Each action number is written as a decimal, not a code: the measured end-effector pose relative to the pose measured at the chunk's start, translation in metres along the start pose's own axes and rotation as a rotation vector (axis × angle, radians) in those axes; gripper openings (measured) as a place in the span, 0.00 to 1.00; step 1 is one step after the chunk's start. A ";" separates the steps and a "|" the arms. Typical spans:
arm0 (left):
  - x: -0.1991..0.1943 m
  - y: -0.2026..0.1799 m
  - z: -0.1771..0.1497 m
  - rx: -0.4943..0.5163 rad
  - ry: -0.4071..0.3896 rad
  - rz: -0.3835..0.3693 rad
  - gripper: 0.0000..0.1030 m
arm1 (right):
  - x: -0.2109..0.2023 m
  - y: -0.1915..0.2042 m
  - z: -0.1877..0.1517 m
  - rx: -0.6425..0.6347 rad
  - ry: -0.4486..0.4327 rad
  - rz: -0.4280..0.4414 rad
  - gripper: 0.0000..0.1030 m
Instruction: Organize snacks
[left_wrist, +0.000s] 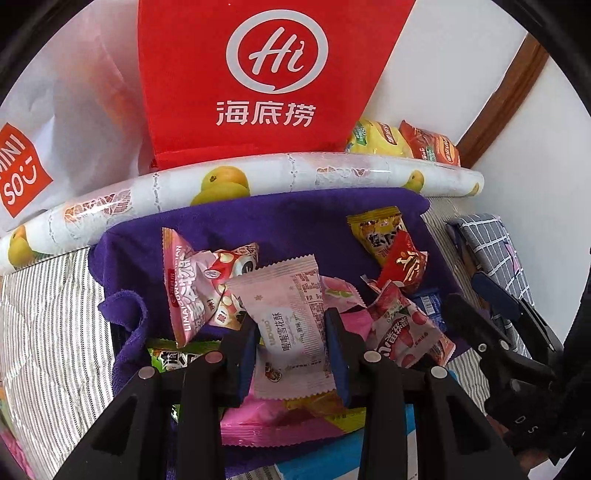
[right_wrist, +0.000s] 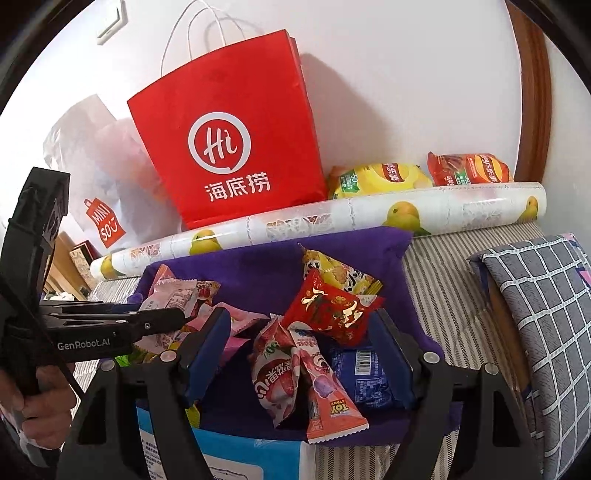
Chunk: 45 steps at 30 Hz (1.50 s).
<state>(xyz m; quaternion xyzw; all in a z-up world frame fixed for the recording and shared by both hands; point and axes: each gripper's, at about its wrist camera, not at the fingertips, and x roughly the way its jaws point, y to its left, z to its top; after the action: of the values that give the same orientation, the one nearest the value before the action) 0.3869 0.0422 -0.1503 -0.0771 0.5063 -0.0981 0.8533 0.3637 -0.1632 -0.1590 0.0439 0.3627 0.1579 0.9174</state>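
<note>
A pile of small snack packets lies on a purple cloth (left_wrist: 295, 210). My left gripper (left_wrist: 293, 320) is shut on a pale pink packet (left_wrist: 284, 295), its blue pads pressing both long edges. From the right wrist view the left gripper (right_wrist: 177, 316) reaches in from the left, held by a hand (right_wrist: 40, 402). My right gripper (right_wrist: 301, 316) stands open over the pile's right side. A strawberry packet (right_wrist: 275, 380), a Toy Story packet (right_wrist: 328, 402), a red packet (right_wrist: 332, 314) and a blue packet (right_wrist: 360, 376) lie between its fingers, unpinched. The right gripper (left_wrist: 476, 295) shows at the left view's right edge.
A red paper bag (right_wrist: 229, 147) and a white Miniso bag (right_wrist: 99, 206) stand against the wall. A mango-print roll (right_wrist: 332, 218) lies across behind the cloth, with yellow (right_wrist: 376, 177) and red (right_wrist: 469, 170) chip bags beyond it. A grey checked cushion (right_wrist: 535, 314) sits right; a blue-white box (right_wrist: 240, 454) lies near.
</note>
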 end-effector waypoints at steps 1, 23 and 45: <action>0.000 -0.001 0.000 0.003 -0.001 0.000 0.33 | 0.001 0.000 0.000 -0.001 0.002 -0.001 0.74; -0.018 -0.012 0.002 0.039 -0.067 -0.019 0.50 | 0.002 -0.005 0.000 0.026 0.016 0.004 0.74; -0.065 -0.034 -0.005 0.080 -0.107 0.004 0.55 | -0.037 0.007 -0.003 0.024 0.046 -0.083 0.74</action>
<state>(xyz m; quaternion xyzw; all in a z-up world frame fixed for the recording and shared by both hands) 0.3486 0.0249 -0.0895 -0.0469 0.4559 -0.1121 0.8817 0.3344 -0.1690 -0.1360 0.0361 0.3870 0.1162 0.9140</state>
